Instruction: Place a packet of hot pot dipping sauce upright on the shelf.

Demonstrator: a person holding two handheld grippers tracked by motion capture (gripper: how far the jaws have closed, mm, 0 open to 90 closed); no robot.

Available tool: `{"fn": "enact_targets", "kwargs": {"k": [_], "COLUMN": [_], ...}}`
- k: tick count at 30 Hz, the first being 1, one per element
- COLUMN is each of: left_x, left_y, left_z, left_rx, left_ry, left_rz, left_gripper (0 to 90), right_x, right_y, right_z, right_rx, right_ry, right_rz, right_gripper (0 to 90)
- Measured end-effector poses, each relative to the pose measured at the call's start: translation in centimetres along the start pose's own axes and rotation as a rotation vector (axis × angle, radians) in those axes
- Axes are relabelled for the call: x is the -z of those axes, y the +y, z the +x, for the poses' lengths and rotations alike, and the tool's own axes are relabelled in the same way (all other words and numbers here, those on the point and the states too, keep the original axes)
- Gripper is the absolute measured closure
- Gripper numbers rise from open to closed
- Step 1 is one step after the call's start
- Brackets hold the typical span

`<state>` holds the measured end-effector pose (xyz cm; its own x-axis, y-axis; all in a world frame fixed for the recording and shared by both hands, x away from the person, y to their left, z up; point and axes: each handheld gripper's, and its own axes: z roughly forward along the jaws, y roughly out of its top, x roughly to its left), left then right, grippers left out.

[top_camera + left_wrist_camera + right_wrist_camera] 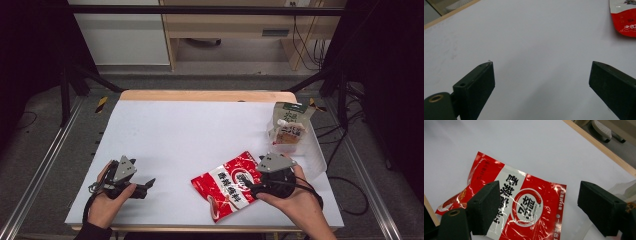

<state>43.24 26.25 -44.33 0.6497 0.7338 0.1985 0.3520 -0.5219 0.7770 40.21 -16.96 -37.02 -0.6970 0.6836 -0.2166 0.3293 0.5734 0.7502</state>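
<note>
Right claw [248,184], lower right of the high view: jaws spread wide, nothing between them, hovering just over the glossy red-and-white foil snack packet [228,185]. In the right gripper view the packet [524,205] lies flat under and between the parted jaws. Packet sits at lower centre-right of the white table [190,135].

Left claw [148,185], lower left of the high view: jaws also spread, empty, well apart from the packet; its own view shows the packet's red corner [624,22] at upper right.

Clear plastic bin [315,152] at right edge, holding a pale green-topped pouch [290,127].
</note>
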Motion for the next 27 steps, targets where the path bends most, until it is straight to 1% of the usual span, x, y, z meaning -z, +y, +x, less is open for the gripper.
{"fn": "enact_targets", "kwargs": {"k": [4, 5, 6, 8, 9, 10, 11, 12, 14, 15, 17, 19, 20, 22, 23, 24, 25, 26, 27], "left_x": [-0.1, -0.1, -0.1, -0.2, -0.2, -0.3, -0.3, -0.4, -0.5, -0.6, -0.8, -1.0, -1.2, -1.5, -1.8, -2.1, -2.3, -2.5, -2.9], "left_y": [0.1, 0.1, 0.2, 0.3, 0.4, 0.4, 0.5, 0.5, 0.7, 0.8, 1.0, 1.3, 1.5, 1.8, 2.0, 2.1, 2.3, 2.5, 2.7], "left_z": [-0.1, -0.2, -0.2, -0.5, -0.5, -0.7, -0.7, -0.8, -1.0, -1.1, -1.3, -1.6, -1.9, -2.3, -2.7, -2.9, -3.2, -3.5, -3.9], "left_rx": [-0.011, -0.006, -0.014, -0.015, -0.025, -0.019, -0.023, -0.017, -0.019, -0.026, -0.023, -0.025, -0.019, -0.036, -0.033, -0.046, -0.064, -0.067, -0.065], "left_ry": [-0.005, -0.008, -0.010, -0.014, -0.016, -0.018, -0.019, -0.020, -0.031, -0.034, -0.041, -0.050, -0.060, -0.074, -0.083, -0.090, -0.096, -0.102, -0.110], "left_rz": [0.004, -0.002, 0.001, -0.004, 0.000, -0.007, -0.005, -0.010, -0.011, -0.009, -0.016, -0.033, -0.042, -0.029, -0.033, -0.025, -0.013, -0.013, -0.022], "left_gripper": [6.2, 6.2, 6.2, 6.2, 6.2, 6.2, 5.7, 4.8, 4.8, 5.2, 5.1, 5.1, 5.0, 5.0, 5.0, 5.0, 5.0, 5.1, 5.2], "right_x": [-0.5, -0.6, -0.8, -1.0, -1.1, -1.2, -1.4, -1.5, -1.8, -1.9, -2.0, -2.2, -2.2, -2.3, -2.3, -2.3, -2.4, -2.5, -2.6], "right_y": [-1.1, -1.3, -1.6, -2.1, -2.4, -2.6, -2.9, -3.1, -3.5, -3.7, -4.1, -4.6, -4.8, -5.3, -5.5, -5.7, -6.0, -6.2, -6.5], "right_z": [0.2, 0.2, 0.3, 0.5, 0.6, 0.7, 0.8, 0.8, 0.9, 0.9, 0.8, 0.8, 0.8, 0.9, 0.9, 0.9, 1.0, 1.1, 1.1], "right_rx": [-0.027, -0.034, -0.046, -0.056, -0.064, -0.069, -0.081, -0.091, -0.124, -0.138, -0.157, -0.179, -0.186, -0.195, -0.204, -0.202, -0.210, -0.216, -0.217], "right_ry": [-0.008, -0.012, -0.014, -0.015, -0.022, -0.024, -0.024, -0.026, -0.025, -0.028, -0.040, -0.039, -0.040, -0.038, -0.039, -0.041, -0.045, -0.050, -0.051], "right_rz": [0.007, 0.006, 0.003, 0.001, -0.003, -0.009, -0.015, -0.019, -0.028, -0.028, -0.029, -0.029, -0.028, -0.024, -0.022, -0.021, -0.015, -0.008, -0.002], "right_gripper": [18.9, 18.9, 18.9, 19.5, 20.4, 20.7, 20.7, 20.6, 19.7, 19.1, 18.5, 17.4, 16.4, 15.7, 15.6, 15.5, 15.4, 15.3, 15.3]}}
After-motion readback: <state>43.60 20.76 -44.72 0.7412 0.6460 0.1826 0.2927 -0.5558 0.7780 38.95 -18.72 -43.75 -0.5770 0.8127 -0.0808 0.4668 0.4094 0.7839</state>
